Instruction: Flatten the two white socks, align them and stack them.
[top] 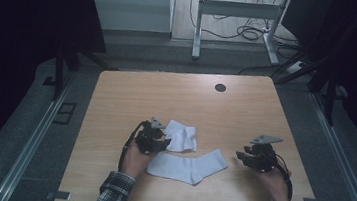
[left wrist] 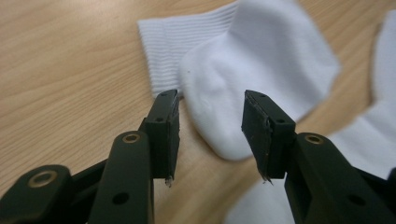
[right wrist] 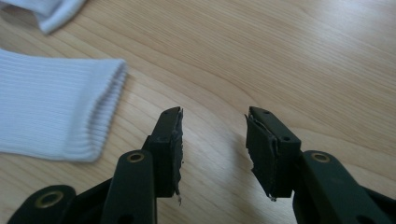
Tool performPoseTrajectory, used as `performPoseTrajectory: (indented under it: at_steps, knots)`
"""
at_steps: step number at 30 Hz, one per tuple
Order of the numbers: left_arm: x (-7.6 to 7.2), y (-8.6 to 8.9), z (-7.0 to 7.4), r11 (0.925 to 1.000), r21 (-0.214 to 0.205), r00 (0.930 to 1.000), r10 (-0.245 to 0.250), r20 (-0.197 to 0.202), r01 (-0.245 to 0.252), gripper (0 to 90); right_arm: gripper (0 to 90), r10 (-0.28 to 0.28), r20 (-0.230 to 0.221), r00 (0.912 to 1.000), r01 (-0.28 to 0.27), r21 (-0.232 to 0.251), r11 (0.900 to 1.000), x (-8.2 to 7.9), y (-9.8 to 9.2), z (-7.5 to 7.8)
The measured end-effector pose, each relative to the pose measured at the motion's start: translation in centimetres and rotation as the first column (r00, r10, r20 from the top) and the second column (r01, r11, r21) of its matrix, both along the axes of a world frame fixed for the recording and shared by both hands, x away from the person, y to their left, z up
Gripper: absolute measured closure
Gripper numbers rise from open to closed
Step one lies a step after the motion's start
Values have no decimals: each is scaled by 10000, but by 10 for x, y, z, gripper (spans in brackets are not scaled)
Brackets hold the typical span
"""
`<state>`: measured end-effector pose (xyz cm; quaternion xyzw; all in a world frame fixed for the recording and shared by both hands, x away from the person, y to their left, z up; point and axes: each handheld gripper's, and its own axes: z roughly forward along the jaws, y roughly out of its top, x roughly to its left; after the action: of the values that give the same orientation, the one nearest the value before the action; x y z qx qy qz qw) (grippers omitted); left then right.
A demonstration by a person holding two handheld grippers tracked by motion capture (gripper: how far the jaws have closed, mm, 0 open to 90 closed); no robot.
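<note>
Two white socks lie on the wooden table. The folded sock (top: 181,136) (left wrist: 261,60) is just beyond my left gripper (top: 163,143) (left wrist: 210,100). That gripper is open, and the sock's rounded end lies on the table in line with the gap, untouched by the pads. The longer sock (top: 188,166) (left wrist: 369,140) lies flat between the two hands, its ribbed cuff (right wrist: 51,107) pointing toward my right gripper (top: 241,155) (right wrist: 214,116). The right gripper is open over bare wood, right of the cuff and apart from it.
The table (top: 167,94) has a dark round cable hole (top: 220,88) near its far edge. Behind it stand a white desk frame (top: 235,16) and floor cables (top: 249,32). Bare wood lies to the far side and the left.
</note>
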<state>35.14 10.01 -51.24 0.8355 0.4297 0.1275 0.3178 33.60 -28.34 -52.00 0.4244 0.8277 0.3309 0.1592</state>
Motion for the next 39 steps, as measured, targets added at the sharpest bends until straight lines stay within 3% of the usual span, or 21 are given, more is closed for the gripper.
performPoseTrajectory:
  at_steps: [4,8,10,13,20,27,33,39]
  knots:
    - [10,-3,-13,9997,220,9993,117,-344,-109,582,540,-120,-17,9999,120,-107,9999,2,-5,-5]
    - [11,-4,-15,10000,-66,9985,69,-546,-73,734,532,-63,-12,10000,63,-300,9995,2,-5,-8]
    - [11,-4,-13,10000,-35,9989,17,-465,-18,821,530,-18,-30,10000,17,-370,9993,2,-4,-8]
    - [11,-5,-5,9995,-307,9997,75,-249,-82,851,530,53,36,10000,-52,-450,9990,2,-2,-8]
    - [13,-12,17,9959,-903,9999,-84,143,97,854,529,73,80,9999,-70,-393,9992,1,-2,-6]
    - [19,-38,39,9901,-1280,9978,-536,385,582,854,525,51,-47,10000,-53,-409,9991,2,-3,-8]
    - [25,-67,62,9838,-1388,9913,-1031,819,1138,855,524,-10,-110,9999,7,-329,9995,1,-4,-8]
    - [27,-87,103,9730,-1633,9788,-1385,1508,1629,856,522,57,-133,9999,-61,-288,9996,1,-5,-8]
